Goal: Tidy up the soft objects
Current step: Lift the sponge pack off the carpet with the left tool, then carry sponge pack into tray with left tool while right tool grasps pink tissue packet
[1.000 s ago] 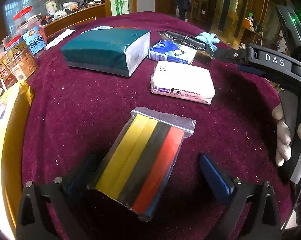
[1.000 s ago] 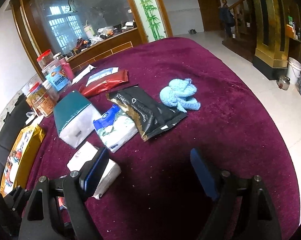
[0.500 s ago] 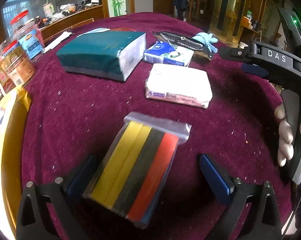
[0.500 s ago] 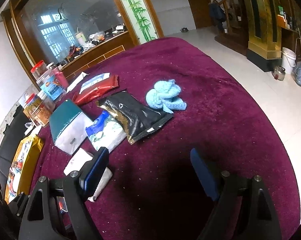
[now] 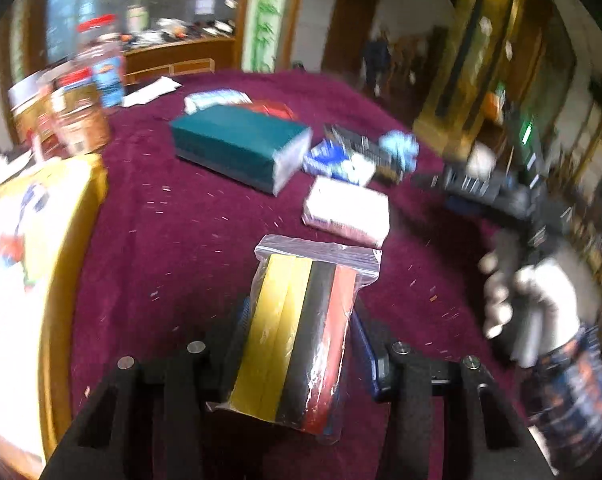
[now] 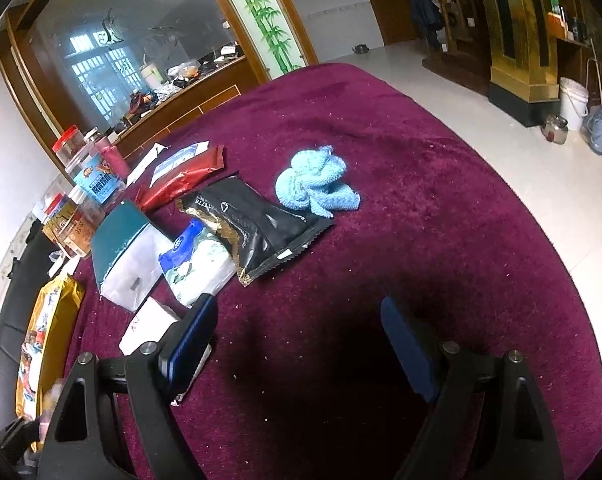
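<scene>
A clear bag of yellow, black and red sponge strips [image 5: 297, 332] sits between the fingers of my left gripper [image 5: 301, 312]. Its jaws are closing, and both blue pads lie against the bag's sides. The bag hangs just above the maroon tablecloth [image 5: 173, 248]. My right gripper [image 6: 299, 306] stands open over bare cloth with nothing between its fingers. A white tissue pack [image 6: 149, 324] lies beside its left finger. Farther back lie a light blue knitted cloth [image 6: 313, 184], a blue wipes pack [image 6: 197, 260] and a teal tissue pack [image 6: 121, 236].
A black pouch [image 6: 253, 220] and a red pouch [image 6: 181, 180] lie among the soft packs. Several jars [image 6: 85, 184] stand at the table's left rim, near a yellow bag [image 5: 33, 260]. A gloved hand [image 5: 541, 312] holds the right gripper at the right edge of the left wrist view.
The left gripper's jaws have come in from wide open onto the sponge bag, and the gripper has risen and swung, blurring its view. The right gripper has stayed put.
</scene>
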Demonstrator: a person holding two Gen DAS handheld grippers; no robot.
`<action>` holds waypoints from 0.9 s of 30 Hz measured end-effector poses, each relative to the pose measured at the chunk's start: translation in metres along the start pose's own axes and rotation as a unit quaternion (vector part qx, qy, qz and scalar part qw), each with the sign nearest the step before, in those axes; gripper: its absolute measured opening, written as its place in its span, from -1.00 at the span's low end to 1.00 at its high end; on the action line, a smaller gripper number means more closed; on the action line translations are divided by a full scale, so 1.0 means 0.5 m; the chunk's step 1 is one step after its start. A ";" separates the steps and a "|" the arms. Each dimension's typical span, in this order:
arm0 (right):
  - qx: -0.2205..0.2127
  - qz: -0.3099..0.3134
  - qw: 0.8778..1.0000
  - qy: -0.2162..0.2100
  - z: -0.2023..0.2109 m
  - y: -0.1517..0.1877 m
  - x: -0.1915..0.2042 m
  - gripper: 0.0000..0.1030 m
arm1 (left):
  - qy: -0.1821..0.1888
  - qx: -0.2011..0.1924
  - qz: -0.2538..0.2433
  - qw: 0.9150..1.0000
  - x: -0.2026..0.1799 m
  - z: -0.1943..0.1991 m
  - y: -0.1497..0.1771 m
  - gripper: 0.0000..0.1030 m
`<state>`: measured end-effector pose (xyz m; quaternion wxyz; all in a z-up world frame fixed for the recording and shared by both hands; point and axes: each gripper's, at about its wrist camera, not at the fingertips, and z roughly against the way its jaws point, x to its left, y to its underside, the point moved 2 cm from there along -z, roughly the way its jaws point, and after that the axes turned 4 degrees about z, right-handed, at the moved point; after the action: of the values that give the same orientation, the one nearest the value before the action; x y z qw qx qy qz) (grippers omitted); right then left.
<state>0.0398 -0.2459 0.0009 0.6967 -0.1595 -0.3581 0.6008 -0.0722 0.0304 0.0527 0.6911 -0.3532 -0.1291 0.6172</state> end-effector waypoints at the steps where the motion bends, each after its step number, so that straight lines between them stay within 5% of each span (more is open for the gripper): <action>1: 0.003 -0.005 1.000 -0.006 -0.002 0.000 -0.003 0.61 | 0.009 -0.011 0.013 1.000 0.008 0.023 0.002 -0.03; 6: -0.022 -0.035 0.999 -0.008 0.035 0.002 -0.016 0.60 | 0.013 -0.051 0.040 0.998 0.059 0.111 0.016 -0.03; 9: -0.058 0.012 0.998 -0.031 0.101 0.007 0.048 0.60 | -0.002 -0.065 0.051 0.997 0.105 0.147 0.032 -0.03; 12: 0.000 0.113 0.990 -0.079 0.082 0.013 0.159 0.67 | -0.021 -0.070 0.073 0.995 0.167 0.169 0.051 -0.03; 18: 0.101 0.246 0.964 -0.004 -0.053 0.033 0.266 0.66 | -0.062 -0.092 0.149 0.983 0.308 0.241 0.116 -0.02; 23: 0.118 0.315 0.941 0.029 -0.093 0.064 0.319 0.40 | -0.105 -0.103 0.200 0.969 0.405 0.305 0.174 -0.02; 27: 0.116 0.319 0.940 0.027 -0.078 0.077 0.336 0.19 | -0.109 -0.106 0.226 0.962 0.453 0.321 0.188 -0.02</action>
<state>0.0425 -0.0690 0.0004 0.4914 -0.1996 -0.1966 0.8246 -0.1962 0.2959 0.0488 0.4739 -0.3751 -0.1847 0.7750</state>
